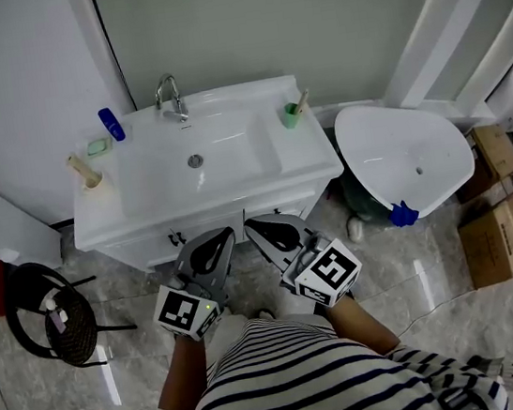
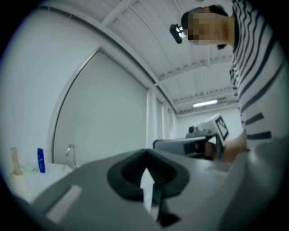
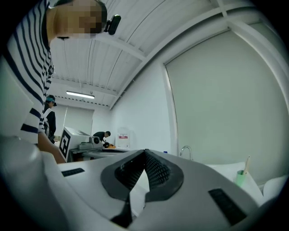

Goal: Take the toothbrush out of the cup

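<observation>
A green cup (image 1: 291, 115) stands on the right rim of the white washbasin (image 1: 233, 169), and a toothbrush (image 1: 300, 101) leans out of it. It also shows in the right gripper view as the green cup (image 3: 240, 178) with the toothbrush (image 3: 246, 164). A cream cup (image 1: 91, 181) with a pale stick-like handle in it stands on the left rim. My left gripper (image 1: 218, 238) and right gripper (image 1: 258, 224) hang side by side in front of the vanity, both shut and holding nothing. The shut jaws fill the left gripper (image 2: 145, 154) and right gripper (image 3: 145, 152) views.
A faucet (image 1: 167, 94) stands at the basin's back, with a blue bottle (image 1: 112, 124) and a green soap dish (image 1: 99, 147) to its left. A toilet (image 1: 406, 159) stands right of the vanity, with cardboard boxes (image 1: 502, 231) beyond. A black wire stool (image 1: 57, 320) stands at the left.
</observation>
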Demonstrator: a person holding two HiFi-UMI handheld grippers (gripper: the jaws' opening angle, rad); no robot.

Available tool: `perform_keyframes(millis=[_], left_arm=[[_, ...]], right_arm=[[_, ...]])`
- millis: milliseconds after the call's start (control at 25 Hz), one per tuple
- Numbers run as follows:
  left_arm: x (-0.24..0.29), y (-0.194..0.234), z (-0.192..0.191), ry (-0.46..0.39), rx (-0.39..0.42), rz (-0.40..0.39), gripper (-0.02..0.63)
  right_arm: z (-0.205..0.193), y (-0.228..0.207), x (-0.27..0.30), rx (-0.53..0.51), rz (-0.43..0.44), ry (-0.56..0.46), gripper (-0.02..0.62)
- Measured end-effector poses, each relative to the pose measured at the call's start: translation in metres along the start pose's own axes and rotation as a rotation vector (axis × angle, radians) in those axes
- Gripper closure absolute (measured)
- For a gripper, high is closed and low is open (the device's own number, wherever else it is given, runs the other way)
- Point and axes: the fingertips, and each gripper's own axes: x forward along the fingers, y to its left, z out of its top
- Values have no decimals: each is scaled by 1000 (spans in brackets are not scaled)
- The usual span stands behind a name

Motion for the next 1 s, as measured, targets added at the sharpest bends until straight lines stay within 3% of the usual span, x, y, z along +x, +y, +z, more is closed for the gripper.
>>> perform_keyframes(millis=[640, 1000], left_arm=[[14, 1, 3, 8, 21, 14, 599], [32, 34, -3, 6, 12, 13, 599]], right_arm=[[2, -16, -2, -4, 11, -12, 589], [-3, -44, 20, -2, -3, -10, 589]])
